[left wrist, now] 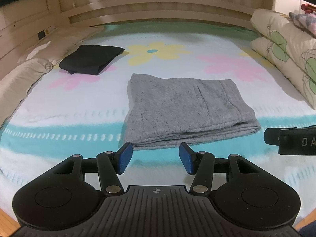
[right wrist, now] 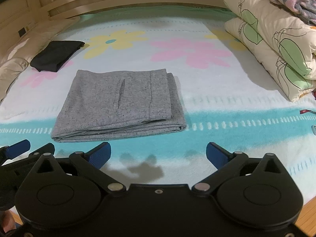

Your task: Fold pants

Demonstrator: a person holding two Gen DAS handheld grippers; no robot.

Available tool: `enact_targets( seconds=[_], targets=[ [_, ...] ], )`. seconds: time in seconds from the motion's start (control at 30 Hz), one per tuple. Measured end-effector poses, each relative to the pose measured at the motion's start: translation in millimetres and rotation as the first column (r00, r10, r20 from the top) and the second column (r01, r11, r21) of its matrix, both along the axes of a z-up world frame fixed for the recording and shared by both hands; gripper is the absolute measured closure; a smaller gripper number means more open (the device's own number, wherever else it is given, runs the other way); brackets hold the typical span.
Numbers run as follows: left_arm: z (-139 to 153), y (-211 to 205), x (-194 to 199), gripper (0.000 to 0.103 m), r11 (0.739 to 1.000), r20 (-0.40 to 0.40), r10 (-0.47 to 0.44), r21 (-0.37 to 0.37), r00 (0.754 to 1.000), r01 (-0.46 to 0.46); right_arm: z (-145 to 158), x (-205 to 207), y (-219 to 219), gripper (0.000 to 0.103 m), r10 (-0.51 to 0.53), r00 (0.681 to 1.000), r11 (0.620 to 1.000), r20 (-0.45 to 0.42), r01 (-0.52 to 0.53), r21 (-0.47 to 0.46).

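Grey pants (left wrist: 183, 110) lie folded into a flat rectangle on the flowered bed cover; they also show in the right wrist view (right wrist: 120, 106). My left gripper (left wrist: 156, 159) is open and empty, just short of the pants' near edge. My right gripper (right wrist: 158, 156) is open and empty, to the right of the pants and a little back from them. The right gripper's body shows at the right edge of the left wrist view (left wrist: 292, 140). The left gripper's blue fingertip (right wrist: 17, 151) shows at the left edge of the right wrist view.
A folded black garment (left wrist: 90, 59) lies at the far left of the bed (left wrist: 59, 106). A beige pillow (left wrist: 25, 69) runs along the left side. Folded flowered quilts (right wrist: 276, 39) are stacked at the right. A wooden headboard (left wrist: 158, 7) stands behind.
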State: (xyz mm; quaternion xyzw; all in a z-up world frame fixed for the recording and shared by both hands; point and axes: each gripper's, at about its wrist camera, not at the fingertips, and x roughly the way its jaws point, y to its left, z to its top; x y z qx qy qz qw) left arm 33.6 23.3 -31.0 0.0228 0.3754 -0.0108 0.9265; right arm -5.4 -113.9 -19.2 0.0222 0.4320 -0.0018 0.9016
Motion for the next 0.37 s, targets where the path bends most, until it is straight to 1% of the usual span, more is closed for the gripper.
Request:
enact_targets(
  seconds=[0.37],
  targets=[
    [-0.3, -1.2, -0.6, 0.052, 1.000, 0.007, -0.010, 0.005, 1.000, 0.009, -2.0, 0.6, 0.6, 0.001, -0.004, 1.000, 1.000, -0.005, 0.004, -0.006]
  ],
)
